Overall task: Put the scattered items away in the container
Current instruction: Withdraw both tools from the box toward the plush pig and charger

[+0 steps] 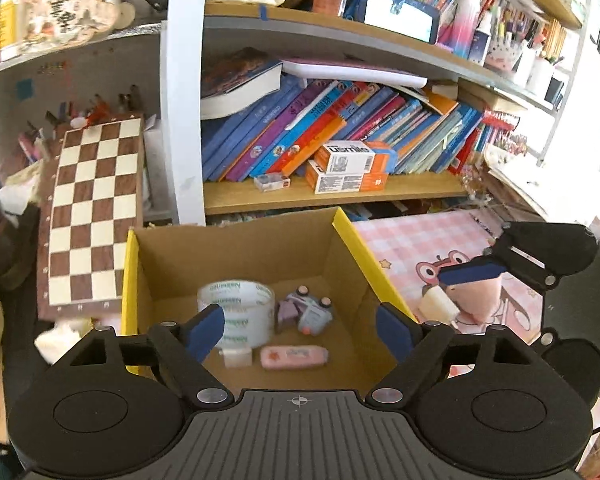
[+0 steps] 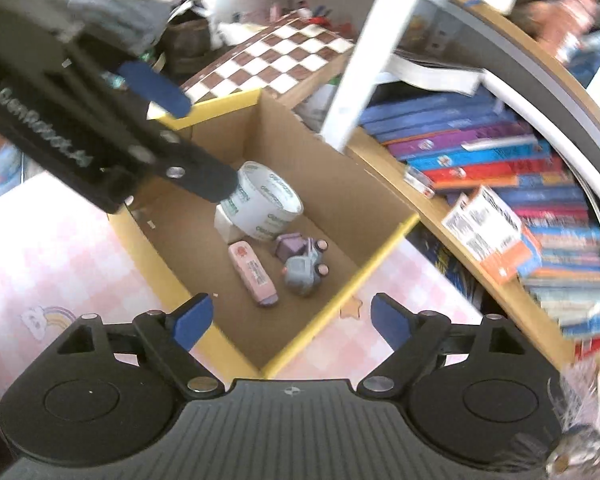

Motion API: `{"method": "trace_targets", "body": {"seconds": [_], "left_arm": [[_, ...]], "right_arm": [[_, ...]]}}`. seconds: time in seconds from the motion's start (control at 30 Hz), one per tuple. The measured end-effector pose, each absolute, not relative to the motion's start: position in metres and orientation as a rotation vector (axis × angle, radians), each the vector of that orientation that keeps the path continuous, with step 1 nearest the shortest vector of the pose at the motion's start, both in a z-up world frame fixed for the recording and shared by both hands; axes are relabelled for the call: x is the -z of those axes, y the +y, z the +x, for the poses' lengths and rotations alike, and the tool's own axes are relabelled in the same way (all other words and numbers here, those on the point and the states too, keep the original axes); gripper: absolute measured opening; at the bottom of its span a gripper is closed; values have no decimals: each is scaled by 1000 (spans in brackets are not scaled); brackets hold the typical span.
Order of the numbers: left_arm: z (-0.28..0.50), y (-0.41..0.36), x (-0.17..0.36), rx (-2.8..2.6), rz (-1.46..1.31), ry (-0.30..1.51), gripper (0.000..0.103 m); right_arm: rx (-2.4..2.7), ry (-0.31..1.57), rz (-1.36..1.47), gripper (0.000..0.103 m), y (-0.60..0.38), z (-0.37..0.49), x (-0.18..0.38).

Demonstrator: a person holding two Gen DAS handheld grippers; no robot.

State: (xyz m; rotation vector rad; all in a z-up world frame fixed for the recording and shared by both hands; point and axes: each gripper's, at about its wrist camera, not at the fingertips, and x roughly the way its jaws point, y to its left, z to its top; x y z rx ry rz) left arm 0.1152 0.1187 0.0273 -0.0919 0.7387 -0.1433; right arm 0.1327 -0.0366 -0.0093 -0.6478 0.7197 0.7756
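Both grippers hang released over the cardboard box [image 1: 236, 252], the left gripper [image 1: 300, 330] and right gripper [image 2: 291, 320] gaping with nothing between them. Inside lie a tape roll [image 1: 238, 312], pink eraser [image 1: 294, 357] and grey toy car [image 1: 314, 312], close together.

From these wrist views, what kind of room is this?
Likely a child's study or bedroom: a crammed bookshelf, a pink cartoon play mat on the floor, and a chessboard beside the cardboard box.

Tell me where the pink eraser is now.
In both views the pink eraser lies on the floor of the cardboard box, near the tape roll and a grey toy.
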Motion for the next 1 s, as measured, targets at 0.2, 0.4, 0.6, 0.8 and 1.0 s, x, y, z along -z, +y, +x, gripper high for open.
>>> {"method": "trace_targets", "body": {"seconds": [0.2,0.4,0.6,0.8,1.0], "left_arm": [[90,103,-26,148,-25,739,89],[75,88,-18,144,24,748,91],[62,76,-10,140,53,761,94],[51,70,-1,120,56,787,94],[43,65,9,76,44,791,94]], "right_arm": [[-725,743,-562,86,-66,114,9],[-645,755,-473,87,-86,101,13],[-545,768,-351,91,-108,92,18],[-399,768,-257,96,-132,85,27],[-330,787,-197,97,-149,78,36]]}}
